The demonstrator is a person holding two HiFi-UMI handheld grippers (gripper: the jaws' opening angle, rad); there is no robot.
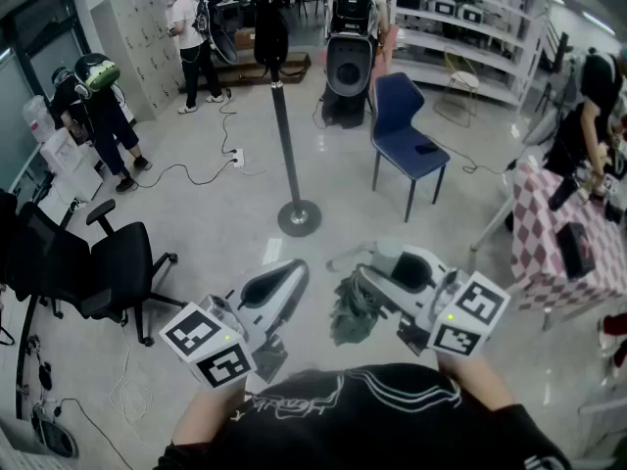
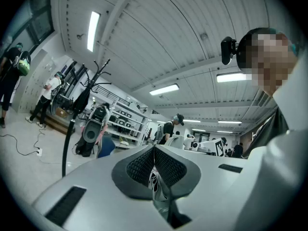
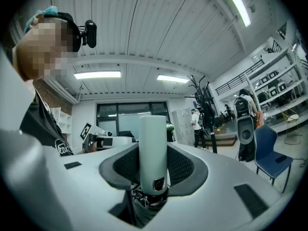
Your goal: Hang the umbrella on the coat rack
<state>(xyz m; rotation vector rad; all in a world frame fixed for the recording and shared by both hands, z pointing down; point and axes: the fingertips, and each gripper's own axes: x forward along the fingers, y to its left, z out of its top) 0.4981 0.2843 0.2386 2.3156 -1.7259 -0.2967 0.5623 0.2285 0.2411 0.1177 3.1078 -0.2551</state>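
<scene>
A folded dark grey umbrella (image 1: pixel 348 313) hangs from my right gripper (image 1: pixel 365 268), in front of the person's chest. In the right gripper view its pale cylindrical handle (image 3: pixel 153 148) stands upright between the pads, with the gripper (image 3: pixel 153 154) shut on it and the crumpled canopy (image 3: pixel 144 207) below. My left gripper (image 1: pixel 296 268) is just left of the umbrella and apart from it. Its pads meet, so this gripper (image 2: pixel 154 151) is shut. The black coat rack (image 1: pixel 285 125) stands ahead on a round base (image 1: pixel 299 217), with dark items on its top. It also shows as the coat rack (image 2: pixel 72 129) and the coat rack (image 3: pixel 206 110) in the gripper views.
A blue chair (image 1: pixel 406 137) stands right of the rack, with a black speaker-like unit (image 1: pixel 348 62) behind it. A black office chair (image 1: pixel 98 262) is at the left and a checkered table (image 1: pixel 554 248) at the right. Cables (image 1: pixel 191 172) trail on the floor near standing people at the back left.
</scene>
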